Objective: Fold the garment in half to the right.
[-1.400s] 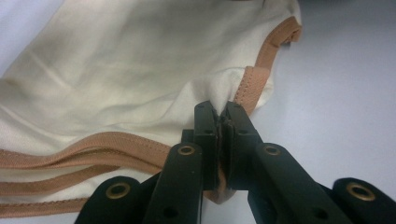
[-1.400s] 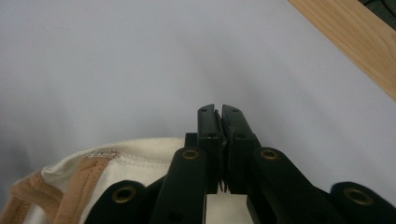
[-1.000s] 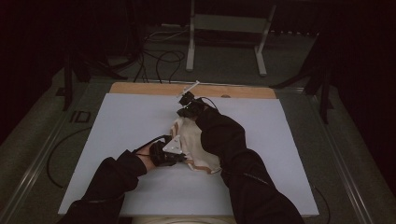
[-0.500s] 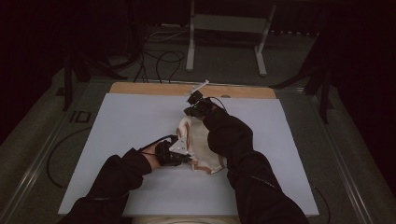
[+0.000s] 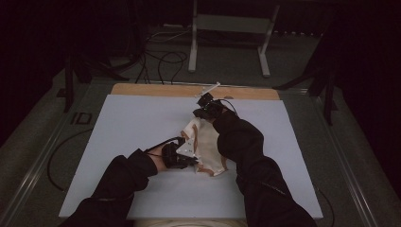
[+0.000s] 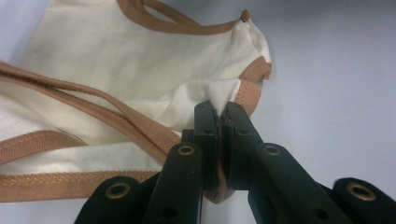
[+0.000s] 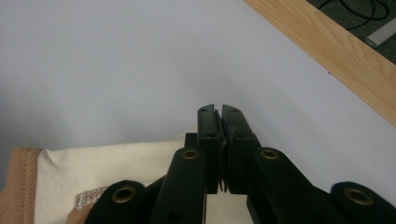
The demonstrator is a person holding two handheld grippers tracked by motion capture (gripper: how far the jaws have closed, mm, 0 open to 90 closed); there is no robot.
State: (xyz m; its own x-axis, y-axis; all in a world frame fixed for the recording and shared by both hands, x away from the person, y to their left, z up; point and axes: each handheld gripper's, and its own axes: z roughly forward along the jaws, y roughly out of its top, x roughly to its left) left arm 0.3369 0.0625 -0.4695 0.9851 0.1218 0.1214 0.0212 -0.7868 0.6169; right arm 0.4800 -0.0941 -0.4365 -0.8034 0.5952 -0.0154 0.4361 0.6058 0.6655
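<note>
A cream garment [image 5: 206,147] with brown trim lies mid-table on the white board [image 5: 127,123], partly under my right forearm. My left gripper [image 5: 190,159] is at its near left side, shut on a cream corner beside the brown binding [image 6: 252,91]; the garment [image 6: 140,79] spreads away to the left of the left gripper [image 6: 219,109]. My right gripper [image 5: 199,116] is farther up the table, shut on the garment's far end. In the right gripper view the right gripper [image 7: 218,112] has its jaws pressed together, with cream cloth [image 7: 116,172] trailing beneath and to the left.
A wooden strip [image 5: 156,90] runs along the board's far edge, also the wooden strip [image 7: 327,51] at the right gripper view's upper right. Behind the table stand a metal frame [image 5: 194,42] and loose cables [image 5: 161,56] on the dark floor. Bare board surrounds the garment.
My right gripper has moved away toward the far edge and slightly right, drawing the garment's far end with it. The left gripper has stayed in place.
</note>
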